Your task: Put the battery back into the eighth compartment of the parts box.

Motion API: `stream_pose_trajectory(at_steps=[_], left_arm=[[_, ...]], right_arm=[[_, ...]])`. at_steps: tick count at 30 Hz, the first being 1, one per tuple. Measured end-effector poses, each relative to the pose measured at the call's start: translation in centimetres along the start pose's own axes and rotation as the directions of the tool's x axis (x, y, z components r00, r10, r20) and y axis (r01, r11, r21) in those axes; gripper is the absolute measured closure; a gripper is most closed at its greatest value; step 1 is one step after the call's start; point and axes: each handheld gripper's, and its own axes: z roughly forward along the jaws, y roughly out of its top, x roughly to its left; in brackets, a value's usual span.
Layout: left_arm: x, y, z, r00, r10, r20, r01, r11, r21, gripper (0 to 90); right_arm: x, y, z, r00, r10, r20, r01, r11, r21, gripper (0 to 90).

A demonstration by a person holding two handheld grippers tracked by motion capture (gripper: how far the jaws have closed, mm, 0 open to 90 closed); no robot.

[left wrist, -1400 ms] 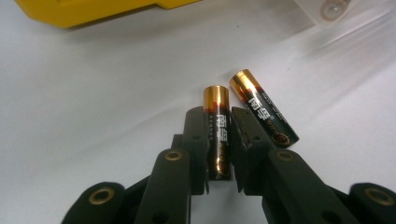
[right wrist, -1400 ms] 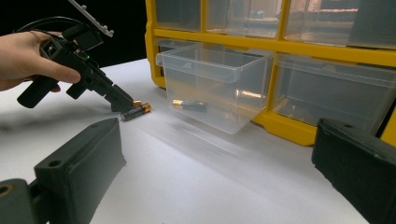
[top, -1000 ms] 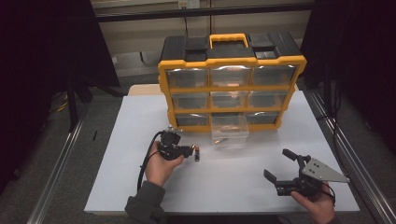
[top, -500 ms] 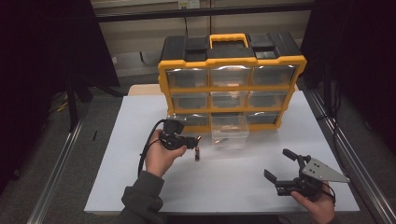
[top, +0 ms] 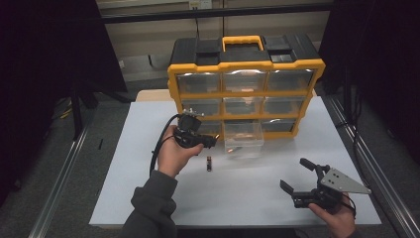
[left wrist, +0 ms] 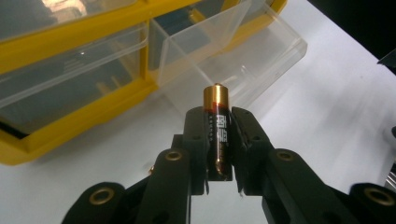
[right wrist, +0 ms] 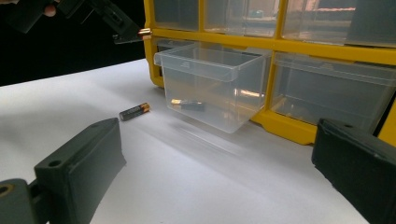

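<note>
My left gripper (top: pixel 210 142) is shut on a black and gold battery (left wrist: pixel 217 125), held lengthwise between the pads with its gold end sticking out. It hovers above the table, just left of a clear drawer (top: pixel 242 139) pulled out of the organizer's bottom row. In the right gripper view the drawer (right wrist: pixel 212 88) has one battery (right wrist: pixel 187 104) lying inside. A second loose battery (top: pixel 209 163) lies on the white table in front of the drawer. My right gripper (top: pixel 298 177) rests near the front right of the table, open, with nothing between its jaws.
The yellow and black organizer (top: pixel 245 94) with a carry handle stands at the back of the white table (top: pixel 247 198); its other clear drawers are pushed in. A black cable trails from the left gripper. Dark floor and metal rails flank the table.
My left hand has lifted and moved up and right toward the pulled-out drawer with the battery in its jaws. The right gripper has kept still.
</note>
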Motion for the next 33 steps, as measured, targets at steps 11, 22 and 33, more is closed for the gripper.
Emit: stream_pose_trajectory(at_steps=[11,22,33], left_arm=[[-0.9,2.0,0.8,0.9999,0.007,0.01,-0.007,0.9999,-0.01,77.2],[-1.2,3.2,2.2,0.9987,0.052,0.003,-0.052,0.9987,0.003,77.2],[-1.2,3.8,4.0,0.9964,0.083,-0.017,-0.083,0.9965,0.01,77.2]], right_arm=[[0.0,0.0,0.0,1.0,-0.003,0.002,0.003,1.0,-0.004,1.5],[0.0,0.0,0.0,1.0,0.001,-0.005,-0.001,1.0,-0.005,1.5],[0.0,0.0,0.0,1.0,0.001,-0.008,-0.002,1.0,-0.006,1.5]])
